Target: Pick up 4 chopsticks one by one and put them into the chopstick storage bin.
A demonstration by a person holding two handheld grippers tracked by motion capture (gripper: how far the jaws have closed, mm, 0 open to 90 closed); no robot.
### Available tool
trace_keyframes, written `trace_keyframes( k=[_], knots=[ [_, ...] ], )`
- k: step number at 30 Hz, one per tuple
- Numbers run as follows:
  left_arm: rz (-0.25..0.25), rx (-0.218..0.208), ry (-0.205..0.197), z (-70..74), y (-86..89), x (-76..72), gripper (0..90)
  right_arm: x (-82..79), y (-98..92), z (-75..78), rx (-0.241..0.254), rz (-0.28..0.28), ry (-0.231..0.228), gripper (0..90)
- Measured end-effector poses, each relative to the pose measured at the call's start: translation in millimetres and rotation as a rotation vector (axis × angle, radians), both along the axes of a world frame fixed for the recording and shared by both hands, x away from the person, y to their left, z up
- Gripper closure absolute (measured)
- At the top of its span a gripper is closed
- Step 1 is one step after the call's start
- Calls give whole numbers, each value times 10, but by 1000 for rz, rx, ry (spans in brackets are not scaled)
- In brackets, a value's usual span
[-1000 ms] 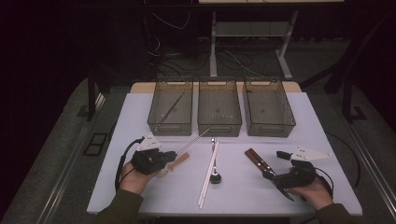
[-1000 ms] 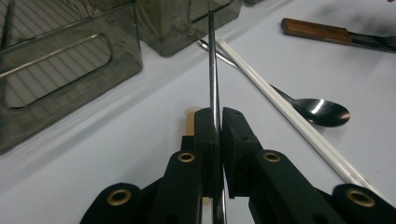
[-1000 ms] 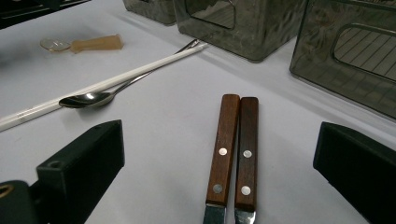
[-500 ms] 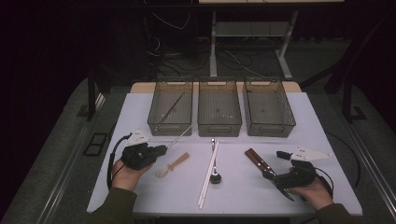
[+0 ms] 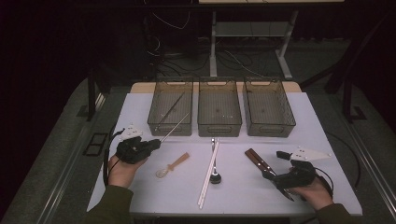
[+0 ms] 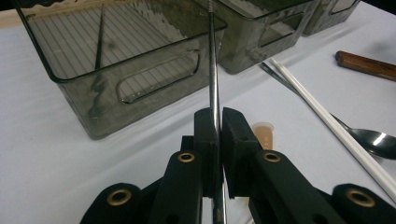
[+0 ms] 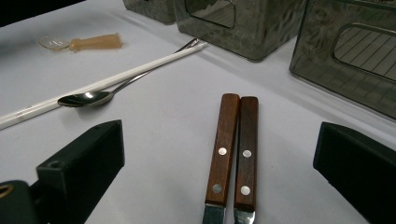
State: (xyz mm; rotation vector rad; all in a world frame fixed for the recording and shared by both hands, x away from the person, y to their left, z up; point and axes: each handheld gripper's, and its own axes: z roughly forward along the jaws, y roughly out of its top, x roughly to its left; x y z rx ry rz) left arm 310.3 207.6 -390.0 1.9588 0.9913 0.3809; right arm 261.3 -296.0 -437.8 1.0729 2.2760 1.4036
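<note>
My left gripper (image 5: 152,144) (image 6: 218,135) is shut on a thin metal chopstick (image 5: 173,127) (image 6: 213,60), which slants up toward the left smoked-plastic bin (image 5: 170,106) (image 6: 79,100). Another thin stick (image 5: 169,111) (image 6: 99,37) lies inside that bin. My right gripper (image 5: 275,179) (image 7: 219,163) stands open near the table's front right. Two wooden-handled knives (image 5: 258,161) (image 7: 233,149) lie side by side between its jaws, untouched.
A middle bin (image 5: 219,106) and a right bin (image 5: 268,106) stand beside the left one. On the white table (image 5: 327,135) lie a small tan-handled spoon (image 5: 173,165) (image 7: 88,43), a pair of white chopsticks (image 5: 208,173) (image 7: 102,84) and a metal spoon (image 5: 215,175) (image 7: 88,99).
My left gripper has moved left and slightly back with the metal chopstick, away from the tan-handled spoon. The right gripper has stayed in place.
</note>
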Motion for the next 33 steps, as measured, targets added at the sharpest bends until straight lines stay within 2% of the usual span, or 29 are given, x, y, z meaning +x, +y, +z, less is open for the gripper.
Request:
trace_keyframes(
  k=[9,17,31,33],
  knots=[
    [15,5,1,9,-20,107,847,1,1,-2,0,-3,1,21],
    [44,2,-3,56,-6,225,847,-1,2,-2,-2,-6,3,21],
    [63,2,-13,151,-6,439,847,6,-9,-8,2,-8,5,21],
    [68,-8,-16,163,-18,475,847,6,-10,-9,4,-10,4,21]
  ],
)
